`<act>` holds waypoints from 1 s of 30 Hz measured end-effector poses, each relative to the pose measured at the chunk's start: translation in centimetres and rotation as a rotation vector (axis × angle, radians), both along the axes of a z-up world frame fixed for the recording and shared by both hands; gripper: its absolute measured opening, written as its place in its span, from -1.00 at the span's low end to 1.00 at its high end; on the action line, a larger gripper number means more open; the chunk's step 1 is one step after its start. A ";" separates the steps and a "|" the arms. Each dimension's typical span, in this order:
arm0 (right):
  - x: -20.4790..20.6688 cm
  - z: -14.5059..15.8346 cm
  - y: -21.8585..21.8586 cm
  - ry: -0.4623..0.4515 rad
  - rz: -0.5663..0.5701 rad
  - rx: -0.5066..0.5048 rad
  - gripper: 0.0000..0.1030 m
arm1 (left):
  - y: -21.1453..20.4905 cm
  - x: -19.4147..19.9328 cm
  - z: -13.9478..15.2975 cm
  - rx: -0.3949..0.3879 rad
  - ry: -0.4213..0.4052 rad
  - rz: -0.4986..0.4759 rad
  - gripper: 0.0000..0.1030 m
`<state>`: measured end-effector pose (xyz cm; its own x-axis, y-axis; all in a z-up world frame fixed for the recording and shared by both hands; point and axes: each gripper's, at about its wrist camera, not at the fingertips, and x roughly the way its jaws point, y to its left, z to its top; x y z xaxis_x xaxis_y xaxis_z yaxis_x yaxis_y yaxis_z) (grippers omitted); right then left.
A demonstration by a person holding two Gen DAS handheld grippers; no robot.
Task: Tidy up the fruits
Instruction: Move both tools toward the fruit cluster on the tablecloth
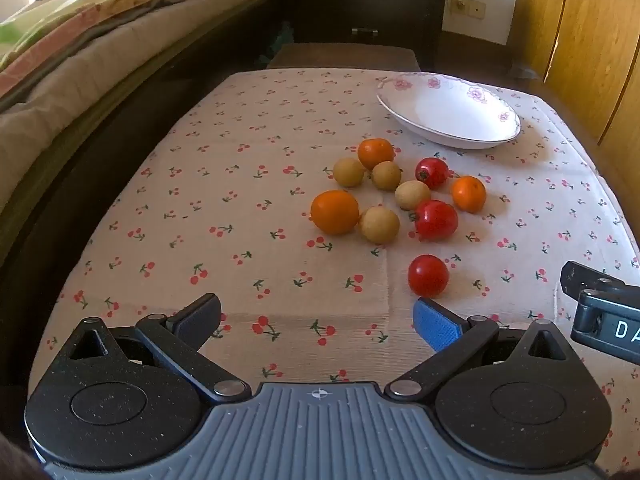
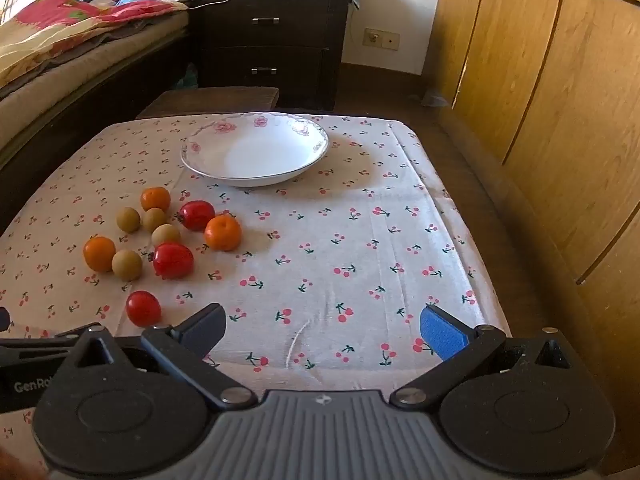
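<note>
Cherry-print tablecloth [image 1: 240, 240], loose round fruits [image 1: 400, 200]

place: home bedroom | evidence: bed [image 2: 60, 52], dark dresser [image 2: 272, 44], wooden wardrobe [image 2: 540, 80]

Cut-off white lettering on two black gripper bodies

In left wrist view, "DA" in white capitals on the black plastic body of the right gripper [image 1: 608, 320] at the right edge, remainder cut by the frame; in right wrist view, "GenRo" in pale letters on the black plastic body of the left gripper [image 2: 24, 384] at the left edge, end hidden behind the near gripper's housing; nothing else legible.
</note>
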<state>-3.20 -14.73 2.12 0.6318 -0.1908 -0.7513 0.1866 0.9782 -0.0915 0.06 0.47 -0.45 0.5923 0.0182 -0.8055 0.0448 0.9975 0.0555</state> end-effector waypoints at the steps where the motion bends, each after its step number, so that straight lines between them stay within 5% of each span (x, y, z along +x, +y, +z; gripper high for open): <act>1: 0.0 0.0 0.1 0.001 0.002 0.001 1.00 | 0.1 0.0 0.0 -0.002 0.001 0.003 1.00; 30: 2.5 -1.5 1.8 0.057 0.049 0.051 1.00 | 2.8 1.2 -0.5 -0.033 0.024 0.057 1.00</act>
